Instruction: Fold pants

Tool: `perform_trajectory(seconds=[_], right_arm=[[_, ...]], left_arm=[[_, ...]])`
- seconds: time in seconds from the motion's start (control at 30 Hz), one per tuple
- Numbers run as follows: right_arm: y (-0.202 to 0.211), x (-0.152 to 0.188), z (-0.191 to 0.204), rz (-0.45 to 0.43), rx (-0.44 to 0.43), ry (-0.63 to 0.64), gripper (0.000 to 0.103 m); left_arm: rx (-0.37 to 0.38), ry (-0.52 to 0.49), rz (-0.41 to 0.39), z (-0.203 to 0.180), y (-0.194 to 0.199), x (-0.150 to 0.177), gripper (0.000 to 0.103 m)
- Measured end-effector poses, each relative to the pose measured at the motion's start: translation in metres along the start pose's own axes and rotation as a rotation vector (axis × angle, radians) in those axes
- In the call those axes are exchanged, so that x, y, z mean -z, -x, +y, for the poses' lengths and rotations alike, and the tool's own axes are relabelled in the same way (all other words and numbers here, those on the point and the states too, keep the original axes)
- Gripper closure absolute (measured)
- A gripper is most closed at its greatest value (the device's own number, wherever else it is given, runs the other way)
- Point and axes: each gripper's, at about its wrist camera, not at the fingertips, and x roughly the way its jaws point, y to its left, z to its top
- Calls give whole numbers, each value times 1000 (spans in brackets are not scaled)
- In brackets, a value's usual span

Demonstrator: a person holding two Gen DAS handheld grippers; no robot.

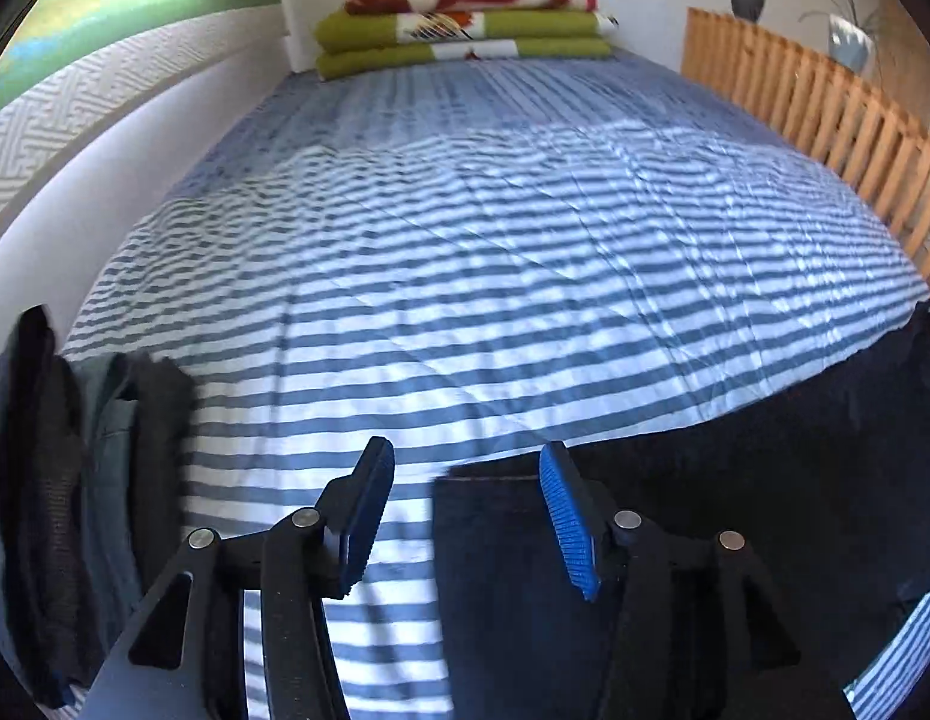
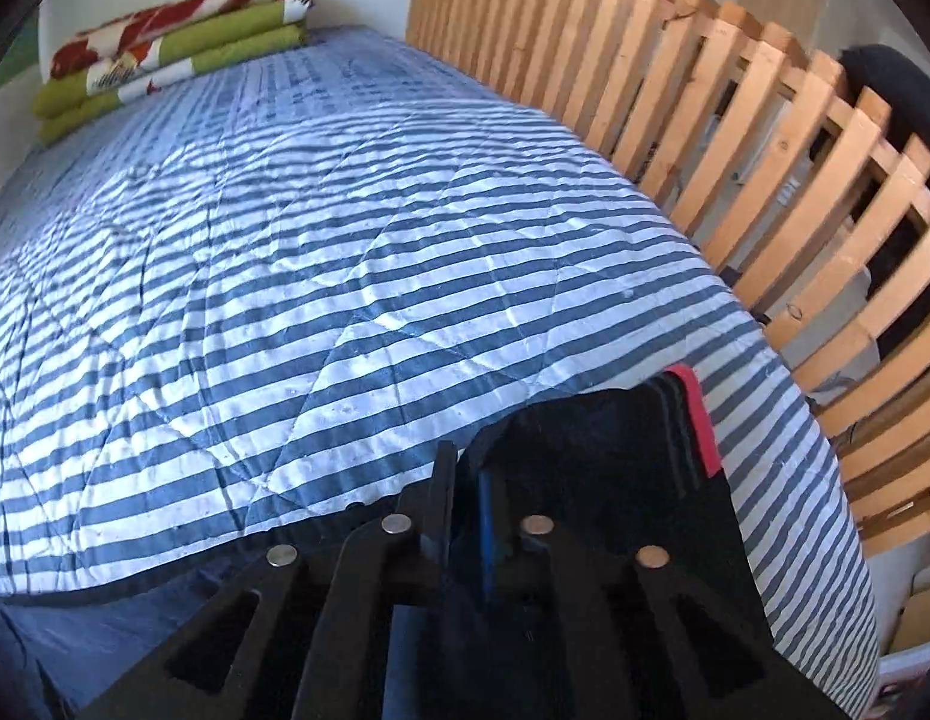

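Pants (image 1: pixel 675 540) dark, flat on near edge of striped bedspread (image 1: pixel 465 270). Left gripper (image 1: pixel 465 516) half open, empty, astride hem corner. Right gripper (image 2: pixel 465 516) nearly closed; grip unclear. Square edges before next fold.

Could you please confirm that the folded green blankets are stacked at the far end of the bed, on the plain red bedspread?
Not quite: the bedspread is blue-and-white striped, not plain red. The folded green blankets do lie stacked at the far end of the bed, as the left wrist view shows.
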Motion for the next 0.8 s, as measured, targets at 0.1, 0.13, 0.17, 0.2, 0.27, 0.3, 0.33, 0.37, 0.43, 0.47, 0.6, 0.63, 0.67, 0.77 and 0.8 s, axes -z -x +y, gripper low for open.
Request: perform_trajectory(seconds=[0.1,0.13,0.17,0.2,0.27,0.3,0.33,0.37,0.43,0.47,0.6,0.63,0.67,0.77,0.8], right_arm=[[17,-3,-11,-29,-65,-10,71],[27,-2,-16,-47,-81,-7,67],[35,-2,-20,-53,-100,-6,66],[44,-1,-26,-54,-121,-11,66],[63,7,-37,-49,-195,-14,66],[73,14,-40,-43,-240,5,66],[85,26,-42,-37,-284,40,66],[95,40,-43,-35,-315,73,66],[109,70,-39,-13,-370,146,66],[114,86,-35,1,-398,180,66],[121,147,-11,61,-438,321,66],[121,161,-8,86,-458,332,66],[120,170,-6,107,-480,334,66],[118,195,1,137,-492,377,66],[116,201,5,138,-477,403,66]], left_arm=[[10,28,-13,21,21,12,49],[15,37,-14,25,28,18,49],[26,49,-10,30,35,27,49],[39,58,-1,32,41,38,49],[73,46,18,28,51,57,49],[91,25,23,22,58,70,49],[111,-3,26,13,63,81,49],[135,-33,32,0,67,93,49],[182,-71,48,-21,71,112,49],[201,-92,59,-35,72,121,49],[295,-147,91,-87,75,144,49],[324,-160,91,-99,79,149,49],[348,-182,89,-111,83,154,49],[373,-269,95,-147,85,165,49],[385,-287,112,-157,81,167,49]])
